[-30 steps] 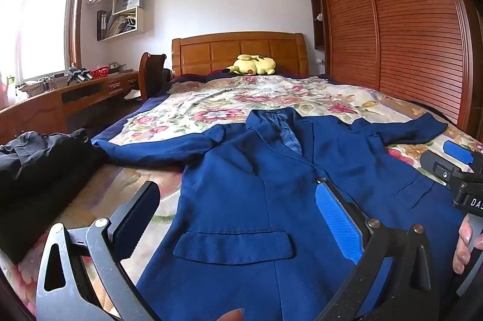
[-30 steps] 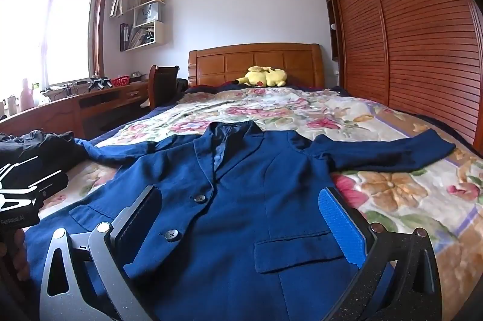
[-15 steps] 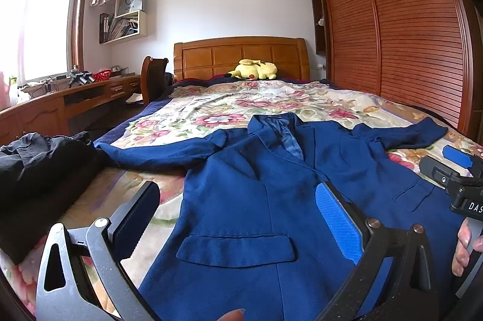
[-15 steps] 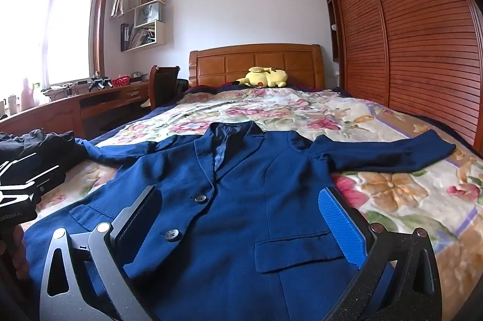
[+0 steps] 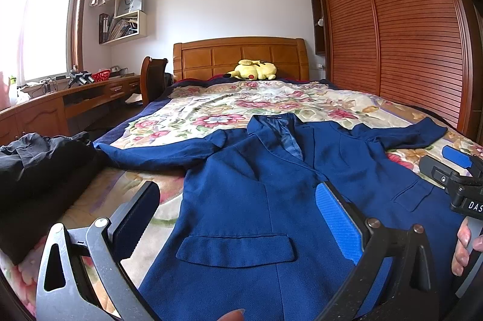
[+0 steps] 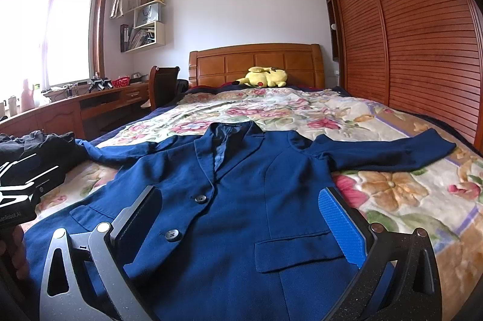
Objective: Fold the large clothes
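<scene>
From my left wrist camera, the hem of the blue jacket (image 5: 241,200) is cut off by the bottom edge, behind my left gripper (image 5: 238,218). My right gripper (image 5: 452,170) shows only partly at the right edge, its lettering cut short. The black garment (image 5: 33,161) runs off the left edge. Items on the desk (image 6: 60,106) are too small to identify.

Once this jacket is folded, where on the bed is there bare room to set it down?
Free: the floral bedspread between the blue jacket's collar and the yellow plush toy at the headboard. Smaller patch below the right sleeve. Crowded: the black clothing pile by the left sleeve.
</scene>
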A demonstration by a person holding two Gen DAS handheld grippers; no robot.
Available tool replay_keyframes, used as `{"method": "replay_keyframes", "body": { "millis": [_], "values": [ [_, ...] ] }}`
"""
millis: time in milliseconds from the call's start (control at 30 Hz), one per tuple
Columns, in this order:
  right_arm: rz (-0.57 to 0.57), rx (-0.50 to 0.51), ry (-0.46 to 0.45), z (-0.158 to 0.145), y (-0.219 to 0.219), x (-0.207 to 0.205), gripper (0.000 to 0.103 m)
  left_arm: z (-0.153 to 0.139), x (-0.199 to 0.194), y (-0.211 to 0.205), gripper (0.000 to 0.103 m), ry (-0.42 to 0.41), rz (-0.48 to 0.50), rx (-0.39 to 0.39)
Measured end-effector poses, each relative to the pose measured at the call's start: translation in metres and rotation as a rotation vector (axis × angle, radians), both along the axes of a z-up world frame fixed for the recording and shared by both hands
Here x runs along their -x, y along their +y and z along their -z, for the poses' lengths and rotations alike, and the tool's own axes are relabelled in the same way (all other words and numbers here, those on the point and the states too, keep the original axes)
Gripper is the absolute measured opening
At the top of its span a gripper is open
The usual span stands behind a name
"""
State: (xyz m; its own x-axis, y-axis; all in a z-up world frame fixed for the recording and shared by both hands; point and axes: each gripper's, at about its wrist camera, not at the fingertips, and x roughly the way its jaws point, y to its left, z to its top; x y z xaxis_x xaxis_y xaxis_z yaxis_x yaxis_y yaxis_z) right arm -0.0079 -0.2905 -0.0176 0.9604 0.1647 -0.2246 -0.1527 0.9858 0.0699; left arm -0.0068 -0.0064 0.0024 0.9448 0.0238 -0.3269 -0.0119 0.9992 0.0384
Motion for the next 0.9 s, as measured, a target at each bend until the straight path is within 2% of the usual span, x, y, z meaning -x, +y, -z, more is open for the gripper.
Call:
{"method": "replay_keyframes", "body": {
  "millis": [900],
  "values": [
    [-0.003,0.001,-0.003,0.0015,0.0017,0.0004,0.103,0.0006,0.0008,0.0005,0.103,-0.001,0.001,-0.001]
  ]
}}
